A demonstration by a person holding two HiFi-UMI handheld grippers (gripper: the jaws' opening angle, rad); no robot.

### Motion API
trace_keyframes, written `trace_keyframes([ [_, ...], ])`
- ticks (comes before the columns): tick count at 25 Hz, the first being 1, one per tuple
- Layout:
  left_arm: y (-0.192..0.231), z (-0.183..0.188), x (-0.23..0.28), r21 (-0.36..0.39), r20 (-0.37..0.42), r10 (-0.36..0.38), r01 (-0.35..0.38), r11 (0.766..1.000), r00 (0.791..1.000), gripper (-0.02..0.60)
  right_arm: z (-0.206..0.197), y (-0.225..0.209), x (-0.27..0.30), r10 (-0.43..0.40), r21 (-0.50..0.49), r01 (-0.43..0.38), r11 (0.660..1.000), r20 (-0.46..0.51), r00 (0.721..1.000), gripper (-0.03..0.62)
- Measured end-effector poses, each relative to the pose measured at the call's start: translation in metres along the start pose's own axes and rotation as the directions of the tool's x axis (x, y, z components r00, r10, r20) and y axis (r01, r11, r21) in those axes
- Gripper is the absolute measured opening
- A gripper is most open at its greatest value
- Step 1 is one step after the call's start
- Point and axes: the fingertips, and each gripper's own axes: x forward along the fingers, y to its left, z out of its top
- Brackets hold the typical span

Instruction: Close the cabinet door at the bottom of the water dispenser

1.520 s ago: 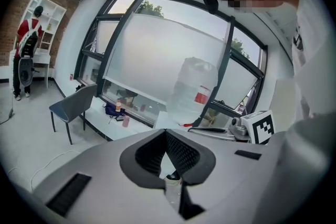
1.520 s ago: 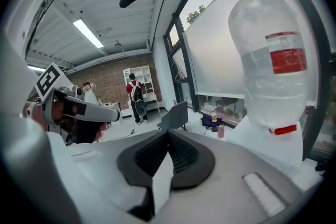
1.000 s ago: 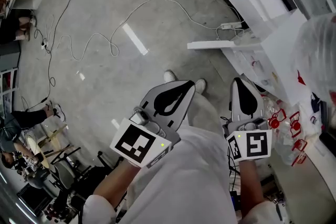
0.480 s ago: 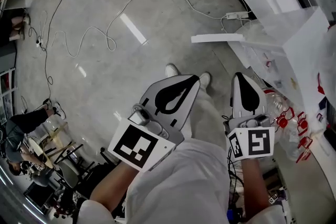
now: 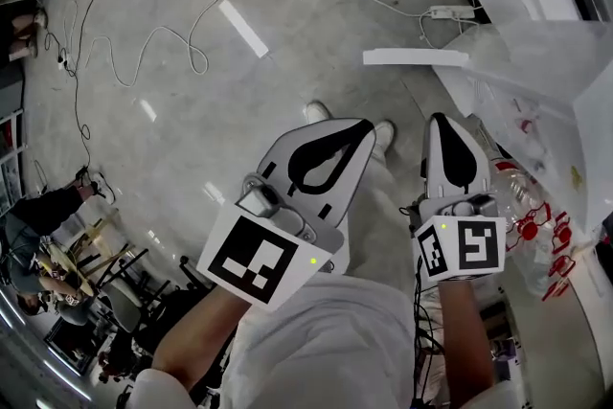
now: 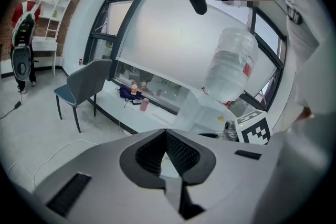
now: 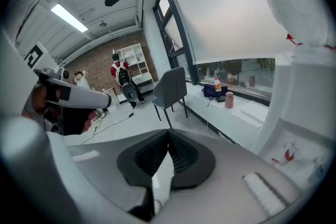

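**Hovering with both tongs shut and empty**

Pressing the left gripper (image 5: 356,134) jaws tip to tip on nothing; likewise the right gripper (image 5: 443,124); pointing both ahead and downward over the grey floor (image 5: 192,129); facing the cabinet door (image 5: 415,57), open and jutting edge-on from the water dispenser (image 5: 536,62), beyond the right gripper and clear of both.

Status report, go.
Left gripper, right gripper: jaws shut, empty. Cabinet door open, untouched. Power strip on floor beyond it.
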Motion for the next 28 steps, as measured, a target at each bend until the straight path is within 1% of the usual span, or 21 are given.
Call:
trace_keyframes([
  [2,0.013,-0.01,0.008,-0.01,-0.017,0.011,-0.011,1.0,1.0,0.006,-0.015,-0.003,0.013,-0.001,0.027,0.001,1.0,-0.008,1.0,0.011],
  [4,0.022,-0.018,0.016,-0.015,-0.023,0.006,-0.006,1.0,1.0,0.006,-0.027,-0.006,0.024,-0.007,0.037,0.008,0.999,-0.017,1.0,0.011],
  [7,0.032,-0.033,0.027,-0.037,-0.024,-0.005,0.004,0.999,1.0,0.006,-0.043,-0.011,0.039,-0.019,0.027,0.02,0.999,-0.037,0.999,0.012],
  [11,0.046,-0.062,0.047,-0.064,-0.053,-0.011,0.007,0.998,0.999,0.006,-0.061,-0.019,0.058,-0.042,0.016,0.043,0.999,-0.044,0.998,0.029],
  [14,0.055,-0.076,0.06,-0.079,-0.047,-0.01,0.006,0.997,0.999,0.006,-0.072,-0.025,0.073,-0.059,0.005,0.059,0.998,-0.049,0.997,0.038],
  [16,0.061,-0.084,0.066,-0.101,-0.048,-0.005,0.0,0.995,0.999,0.006,-0.079,-0.027,0.082,-0.067,0.001,0.067,0.998,-0.054,0.996,0.038],
  [18,0.069,-0.091,0.072,-0.139,-0.045,-0.003,-0.003,0.99,0.999,0.006,-0.089,-0.03,0.093,-0.072,0.0,0.072,0.997,-0.06,0.996,0.045],
  [19,0.074,-0.094,0.075,-0.151,-0.043,-0.001,-0.006,0.988,0.999,0.006,-0.094,-0.031,0.098,-0.072,-0.002,0.072,0.997,-0.065,0.995,0.049],
  [23,0.091,-0.106,0.085,-0.161,-0.052,0.026,-0.034,0.986,0.998,0.006,-0.113,-0.036,0.117,-0.061,-0.015,0.06,0.998,-0.093,0.994,0.06],
  [28,0.108,-0.113,0.094,-0.17,-0.015,0.057,-0.058,0.984,0.998,0.006,-0.137,-0.04,0.14,-0.04,-0.045,0.034,0.998,-0.134,0.99,0.068],
])
